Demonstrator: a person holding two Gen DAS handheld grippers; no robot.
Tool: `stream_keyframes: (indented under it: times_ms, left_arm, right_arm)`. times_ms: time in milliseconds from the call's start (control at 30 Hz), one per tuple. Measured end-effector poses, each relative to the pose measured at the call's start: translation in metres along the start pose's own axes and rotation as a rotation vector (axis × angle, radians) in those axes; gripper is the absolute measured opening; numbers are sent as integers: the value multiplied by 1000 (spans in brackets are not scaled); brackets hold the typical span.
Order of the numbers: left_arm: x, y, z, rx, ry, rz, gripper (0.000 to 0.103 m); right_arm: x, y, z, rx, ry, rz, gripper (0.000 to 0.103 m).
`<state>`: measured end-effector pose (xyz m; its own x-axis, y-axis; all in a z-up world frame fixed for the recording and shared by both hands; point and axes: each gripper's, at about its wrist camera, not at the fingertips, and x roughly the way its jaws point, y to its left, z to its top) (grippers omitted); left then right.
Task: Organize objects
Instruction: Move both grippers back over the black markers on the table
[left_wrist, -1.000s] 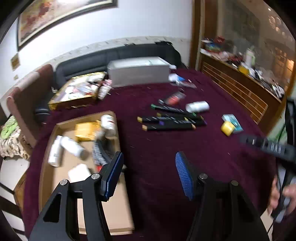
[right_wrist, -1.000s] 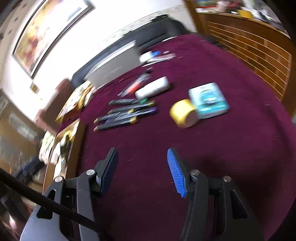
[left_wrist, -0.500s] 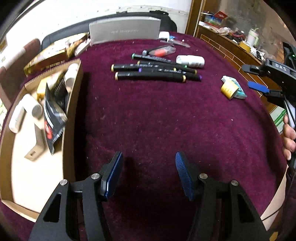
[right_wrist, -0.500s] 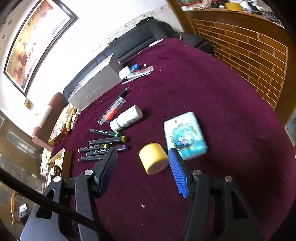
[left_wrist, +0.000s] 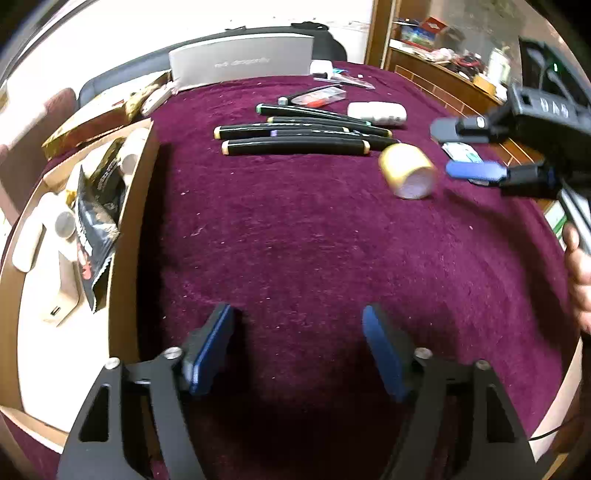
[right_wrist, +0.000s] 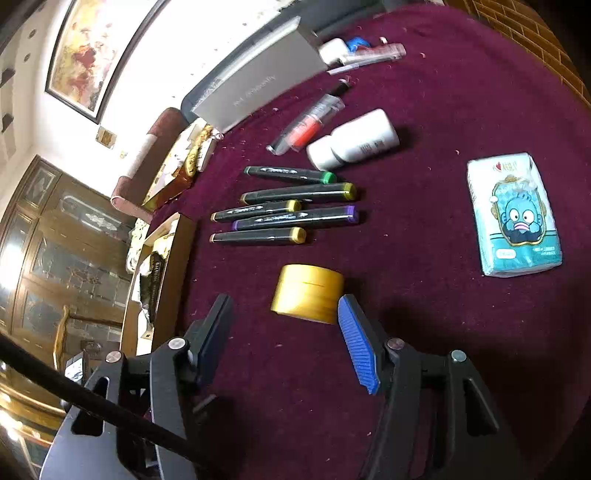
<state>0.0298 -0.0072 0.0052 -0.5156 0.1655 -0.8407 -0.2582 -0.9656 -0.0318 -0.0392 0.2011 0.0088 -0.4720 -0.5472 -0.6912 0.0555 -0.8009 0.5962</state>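
A yellow tape roll (right_wrist: 308, 293) lies on its side on the maroon tablecloth. My right gripper (right_wrist: 284, 306) points down at it. Its jaws are opening, and the roll sits just ahead of the tips, close to the blue right pad (right_wrist: 356, 343); neither pad presses on it. The left wrist view shows the same roll (left_wrist: 408, 171) with the right gripper (left_wrist: 461, 151) beside it. My left gripper (left_wrist: 295, 321) hovers low over bare cloth, its jaws opening with nothing between them. Several black markers (right_wrist: 284, 210) lie in a row beyond the roll.
A cardboard tray (left_wrist: 129, 221) at the left holds a black packet, white tubes and small items. A white bottle (right_wrist: 354, 142), a red tube (right_wrist: 310, 123) and a blue tissue pack (right_wrist: 513, 216) lie on the cloth. A grey box (left_wrist: 240, 62) stands at the back. A hand (left_wrist: 580, 273) shows at the right edge.
My right gripper has closed in on the yellow roll, which now lies at its tips. My left gripper sank toward the cloth and its jaws have spread wider.
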Motion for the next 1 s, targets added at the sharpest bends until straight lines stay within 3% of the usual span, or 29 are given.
stream_keyframes:
  times_ms: [167,333,433,533,600,733,800,1000]
  left_arm:
    - [3,-7,-1,35,-5,17,79]
    - [4,-9,-1,42,-3,15,83]
    - [4,-7,-1,35,-6,7,84]
    - [3,-7,-1,27,-9,-4,84]
    - [3,-5,-1,18,-13,-16,84]
    - [2,-3,0,6,-17,-43,87]
    - [3,-3,0,8,-15,-46,88]
    - [2,0,1,-10,-23,-70,88]
  right_arm:
    - [-1,12,3,-43,-69,-175,61]
    - [18,36,17,-92,-52,-167,61]
    - [46,56,33,-146,10,-149,61]
    - [85,72,50,-193,131,-135,61]
    - [109,79,59,-211,184,-170,61]
    - [134,89,71,-238,200,-230,62]
    - [148,86,66,-238,280,-235,65]
    - [131,90,40,-288,361,-220,64]
